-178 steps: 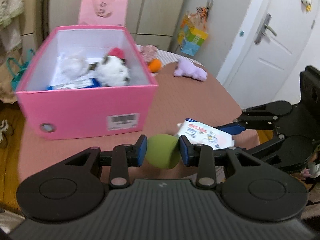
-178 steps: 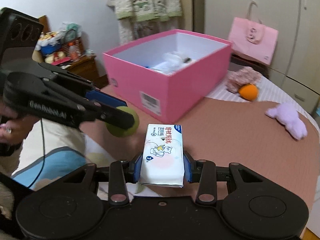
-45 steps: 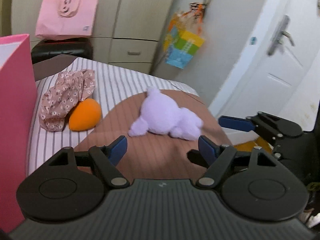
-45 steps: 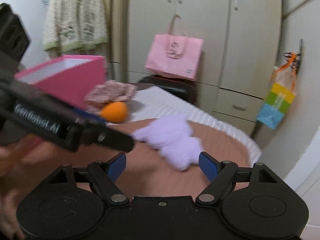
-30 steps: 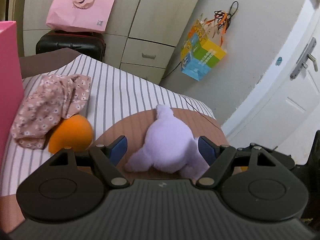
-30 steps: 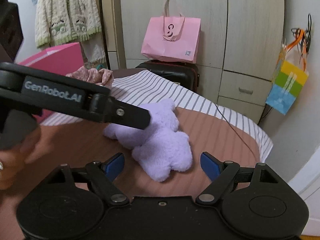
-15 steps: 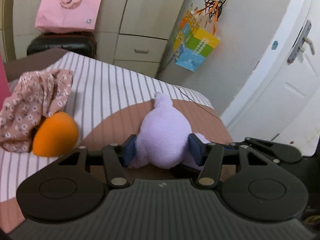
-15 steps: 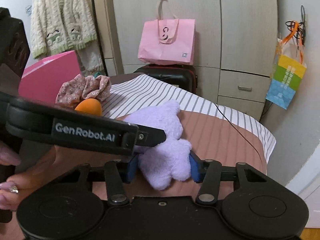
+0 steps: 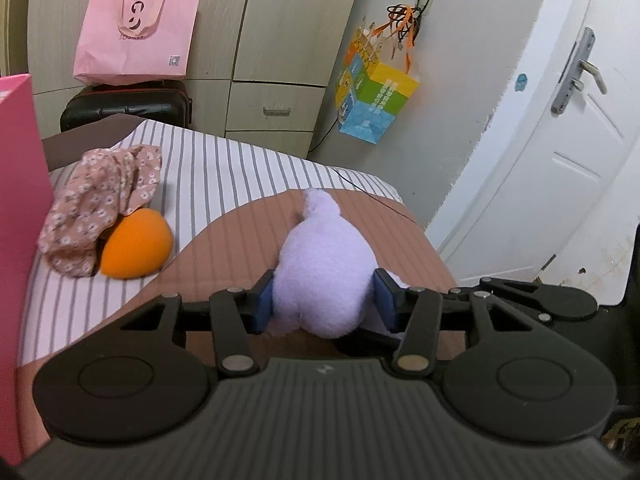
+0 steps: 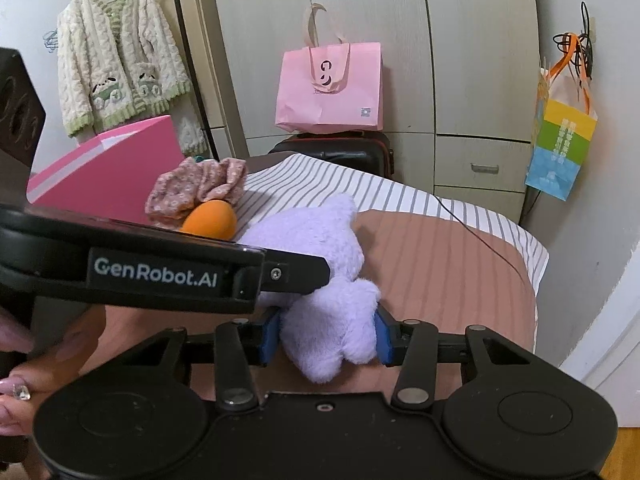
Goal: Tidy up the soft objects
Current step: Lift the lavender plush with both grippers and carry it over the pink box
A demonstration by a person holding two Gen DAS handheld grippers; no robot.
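- The left hand-held gripper (image 9: 323, 304) has just been closing and now pinches the rounded end of the purple plush toy (image 9: 324, 276) between its blue pads.
- The right hand-held gripper (image 10: 323, 336) has likewise just been closing; its pads squeeze the toy's other lobe, nearest its camera.
- The toy lies on the brown cover of the bed (image 9: 240, 240), near the bed's right edge, held at both ends.
- To its left, apart from it, an orange soft ball (image 9: 136, 244) rests against a crumpled floral cloth (image 9: 100, 196) on the striped sheet.
- The pink box (image 10: 108, 168) stands further left, probably the place to put it.
- To do this well, I would raise both grippers together and level, so the plush is neither stretched nor twisted.
- Keep the squeeze steady: plush gives and could slip out.
- Carry it high enough to clear the ball, the cloth and the box wall before letting go.
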